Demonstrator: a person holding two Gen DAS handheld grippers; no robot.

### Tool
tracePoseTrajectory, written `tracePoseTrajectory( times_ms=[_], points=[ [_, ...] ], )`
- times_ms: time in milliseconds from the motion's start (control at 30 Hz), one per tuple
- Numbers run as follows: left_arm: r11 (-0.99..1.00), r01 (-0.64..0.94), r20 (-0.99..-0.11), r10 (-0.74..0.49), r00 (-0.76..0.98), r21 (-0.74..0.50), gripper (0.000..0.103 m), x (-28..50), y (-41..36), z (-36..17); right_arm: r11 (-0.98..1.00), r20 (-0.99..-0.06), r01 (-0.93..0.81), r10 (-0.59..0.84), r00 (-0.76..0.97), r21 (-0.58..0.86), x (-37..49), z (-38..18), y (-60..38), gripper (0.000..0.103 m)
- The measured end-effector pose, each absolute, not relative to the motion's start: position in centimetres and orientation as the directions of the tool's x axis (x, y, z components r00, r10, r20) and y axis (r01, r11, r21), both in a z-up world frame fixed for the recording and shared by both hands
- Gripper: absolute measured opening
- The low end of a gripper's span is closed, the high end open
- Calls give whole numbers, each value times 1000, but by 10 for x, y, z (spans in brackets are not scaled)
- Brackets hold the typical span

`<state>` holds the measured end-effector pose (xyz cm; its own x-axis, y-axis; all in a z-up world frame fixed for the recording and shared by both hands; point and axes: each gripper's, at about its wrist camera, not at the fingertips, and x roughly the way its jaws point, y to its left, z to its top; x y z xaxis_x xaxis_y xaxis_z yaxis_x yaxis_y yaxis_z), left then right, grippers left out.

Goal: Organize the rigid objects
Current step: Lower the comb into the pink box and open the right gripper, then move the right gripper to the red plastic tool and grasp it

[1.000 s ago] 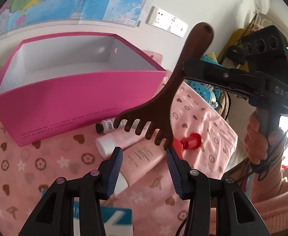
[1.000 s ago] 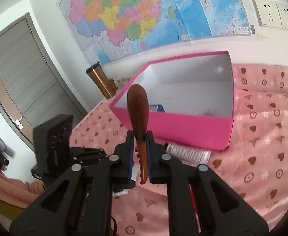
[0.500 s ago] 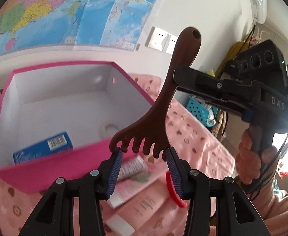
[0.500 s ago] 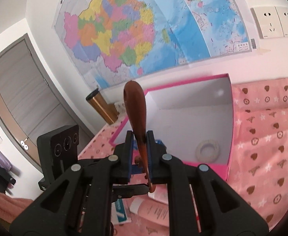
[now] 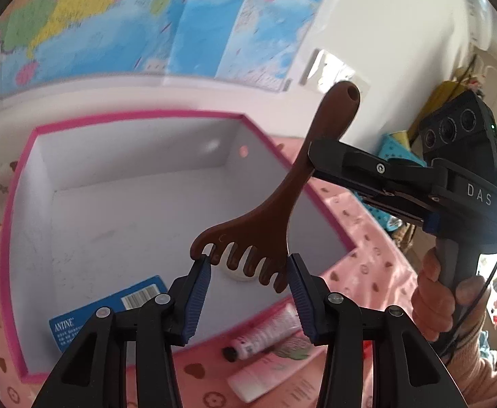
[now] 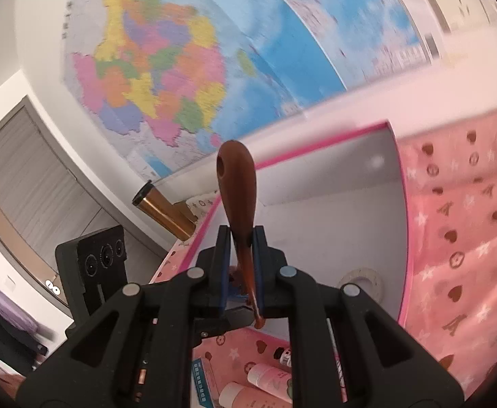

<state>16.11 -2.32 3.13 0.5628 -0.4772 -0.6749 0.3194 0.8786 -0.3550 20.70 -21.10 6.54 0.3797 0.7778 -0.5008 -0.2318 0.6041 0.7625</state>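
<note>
Pink box (image 5: 9,238) holds blue carton (image 5: 109,309) (tape roll (image 6: 364,277) too).

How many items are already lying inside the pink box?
2 visible. A blue carton lies on the box floor near the front wall, and a white tape roll sits beside it, partly behind the comb. The tongs may hide others.

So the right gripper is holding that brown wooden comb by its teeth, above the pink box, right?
Not quite: the right gripper holds the brown wooden comb by its handle, not its teeth, above the pink box. The left wrist view shows the teeth hanging free.
</note>
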Motion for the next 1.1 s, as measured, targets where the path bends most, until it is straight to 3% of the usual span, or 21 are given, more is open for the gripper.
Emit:
tracePoseTrajectory(
  times_ms=[167,267,367,467,1100],
  points=[
    [898,276,-710,-439,551,-342,47,171,-17,18,666,-590,-192,734,335,720,215,41,-203,17],
    [907,258,-720,-421,551,-333,47,173,-13,12,777,-710,-182,626,322,603,217,34,-194,29],
    [911,246,-723,-412,555,-330,47,173,-10,10,811,-748,-181,584,315,557,217,33,-190,34],
    [913,239,-721,-408,559,-331,47,174,-9,11,838,-768,-170,543,338,518,217,40,-193,52],
    [909,336,-628,-414,659,-247,50,109,-26,44,823,-697,-267,567,439,501,150,83,-238,52]
  ],
)
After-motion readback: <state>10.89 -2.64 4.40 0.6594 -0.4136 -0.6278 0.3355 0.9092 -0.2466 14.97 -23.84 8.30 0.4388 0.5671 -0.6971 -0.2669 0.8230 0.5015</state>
